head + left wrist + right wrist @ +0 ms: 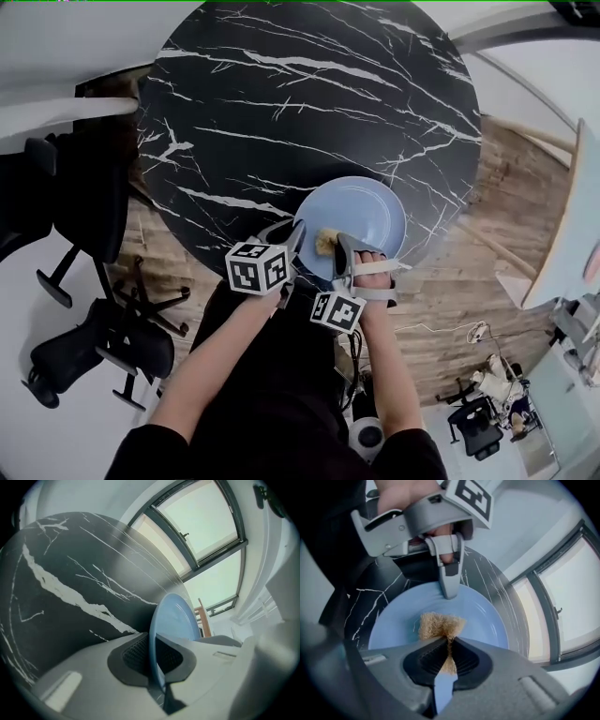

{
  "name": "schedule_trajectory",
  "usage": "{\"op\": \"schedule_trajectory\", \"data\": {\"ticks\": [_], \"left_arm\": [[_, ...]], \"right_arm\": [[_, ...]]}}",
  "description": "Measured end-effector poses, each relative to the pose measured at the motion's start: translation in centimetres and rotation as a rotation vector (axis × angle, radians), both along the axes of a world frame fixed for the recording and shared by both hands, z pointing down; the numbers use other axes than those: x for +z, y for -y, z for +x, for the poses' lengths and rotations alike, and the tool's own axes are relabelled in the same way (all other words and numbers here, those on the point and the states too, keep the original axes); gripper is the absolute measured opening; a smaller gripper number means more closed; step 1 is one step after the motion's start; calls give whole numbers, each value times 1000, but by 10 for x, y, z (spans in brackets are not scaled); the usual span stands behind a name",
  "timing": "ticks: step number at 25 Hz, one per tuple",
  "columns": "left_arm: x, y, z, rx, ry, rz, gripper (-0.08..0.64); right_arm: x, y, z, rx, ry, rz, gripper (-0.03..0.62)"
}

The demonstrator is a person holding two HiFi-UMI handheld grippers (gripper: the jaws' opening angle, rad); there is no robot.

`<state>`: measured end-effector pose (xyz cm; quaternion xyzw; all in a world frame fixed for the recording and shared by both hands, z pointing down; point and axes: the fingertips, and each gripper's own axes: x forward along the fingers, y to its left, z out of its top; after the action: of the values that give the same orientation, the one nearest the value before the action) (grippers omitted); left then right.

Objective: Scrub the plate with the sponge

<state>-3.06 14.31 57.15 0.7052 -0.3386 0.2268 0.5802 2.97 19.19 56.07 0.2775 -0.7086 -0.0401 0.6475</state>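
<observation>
The blue plate point(370, 214) lies on the lower right part of the round black marble surface point(281, 103), close to its near edge and just below the middle of the head view. The left gripper point(153, 657) is clenched on the plate's rim. In the left gripper view the thin blue edge runs upright between its 2 dark ribbed pads point(135, 654), and both press on it. In the head view this gripper meets the plate at its left edge. The right gripper point(447, 657) is clamped on the sponge point(438, 625), a tan, fibrous wad. In the right gripper view a narrow strip of it is pinched between the jaws. The rest fans out just above them at the middle of the frame, lying on the plate's face. Black office chairs point(66, 216) stand at the left of the head view, and wooden floor point(469, 291) shows to the right of the surface.
</observation>
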Motion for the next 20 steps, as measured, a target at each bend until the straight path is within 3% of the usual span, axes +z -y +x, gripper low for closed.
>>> {"op": "schedule_trajectory", "data": {"ticks": [11, 20], "left_arm": [[0, -2, -2, -3, 11, 4, 20], [-1, -4, -1, 63, 30, 35, 18]], "right_arm": [[0, -62, -1, -66, 17, -127, 28], [3, -62, 1, -89, 34, -141, 28]]}}
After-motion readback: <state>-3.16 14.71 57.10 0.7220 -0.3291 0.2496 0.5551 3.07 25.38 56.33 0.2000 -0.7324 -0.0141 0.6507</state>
